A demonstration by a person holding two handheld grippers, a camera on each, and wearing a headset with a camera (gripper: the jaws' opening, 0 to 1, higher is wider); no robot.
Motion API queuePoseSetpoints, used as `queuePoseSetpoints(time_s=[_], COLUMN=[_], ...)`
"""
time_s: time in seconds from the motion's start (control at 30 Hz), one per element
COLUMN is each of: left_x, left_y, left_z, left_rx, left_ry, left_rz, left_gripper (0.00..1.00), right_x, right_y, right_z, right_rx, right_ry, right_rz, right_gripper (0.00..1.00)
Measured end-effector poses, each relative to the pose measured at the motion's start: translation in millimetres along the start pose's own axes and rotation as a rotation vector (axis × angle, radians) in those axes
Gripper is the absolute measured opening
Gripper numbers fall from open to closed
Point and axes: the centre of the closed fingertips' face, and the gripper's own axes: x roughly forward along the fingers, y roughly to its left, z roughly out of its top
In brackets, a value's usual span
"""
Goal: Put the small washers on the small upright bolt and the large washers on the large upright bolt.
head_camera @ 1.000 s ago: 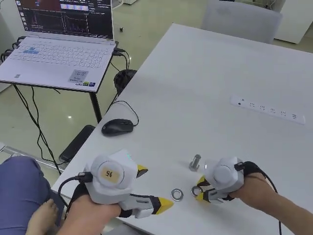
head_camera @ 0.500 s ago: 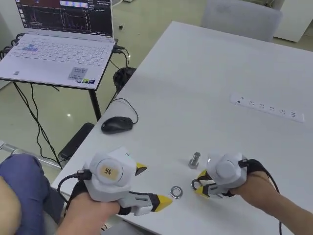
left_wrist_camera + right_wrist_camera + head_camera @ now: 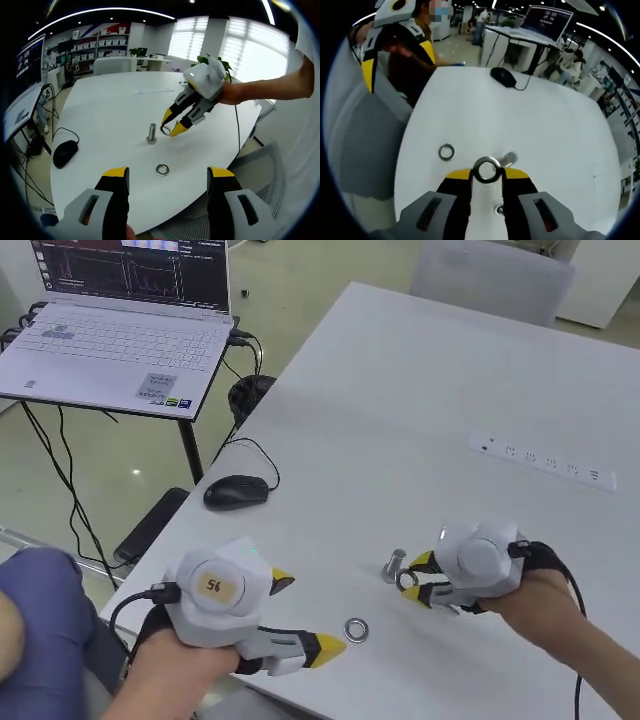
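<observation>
Gripping a washer (image 3: pixel 406 581), the right gripper (image 3: pixel 413 578) has its jaws closed on the rim and holds it off the counter (image 3: pixel 400 410), just beside the top of the upright bolt (image 3: pixel 394 565). From the right gripper view, the washer sits between the yellow jaw tips with its hole facing the camera, and the bolt head is just behind it. Can't tell whether washer and bolt touch. Can't tell either whether this bolt is the small or the large one. Flat on the counter lies a second washer (image 3: pixel 355 629), near the front edge, between the two grippers and apart from the bolt. Low at the near edge, the left gripper (image 3: pixel 308 615) has its jaws wide open. Its own view looks across the second washer toward the bolt and the right gripper. Further back on the counter: a black mouse (image 3: pixel 236 494) with its cable by the left edge, and a white power strip (image 3: pixel 545 462) to the right. An open laptop (image 3: pixel 110 340) sits on a stand left of the counter.
</observation>
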Motion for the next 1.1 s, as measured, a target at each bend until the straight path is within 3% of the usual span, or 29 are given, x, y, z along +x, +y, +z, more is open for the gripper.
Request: queuePoseSetpoints(time_s=[0.17, 0.47, 1.1], left_x=[-0.1, -1.8, -1.1], left_y=[0.8, 3.6, 7.7], left_z=[0.1, 0.8, -0.2], left_rx=[-0.001, -0.003, -0.011], left_ry=[-0.002, -0.004, -0.002], left_rz=[0.002, 0.009, 0.011], left_gripper=[0.62, 0.62, 0.62], right_x=[-1.2, 11.0, 23.1], right_y=[-15.3, -33.5, -32.2], right_z=[11.0, 12.0, 3.9], right_rx=[-0.001, -0.009, -0.016], right_ry=[-0.003, 0.035, 0.091], right_rz=[-0.018, -0.009, 0.040], right_gripper=[0.23, 0.23, 0.23])
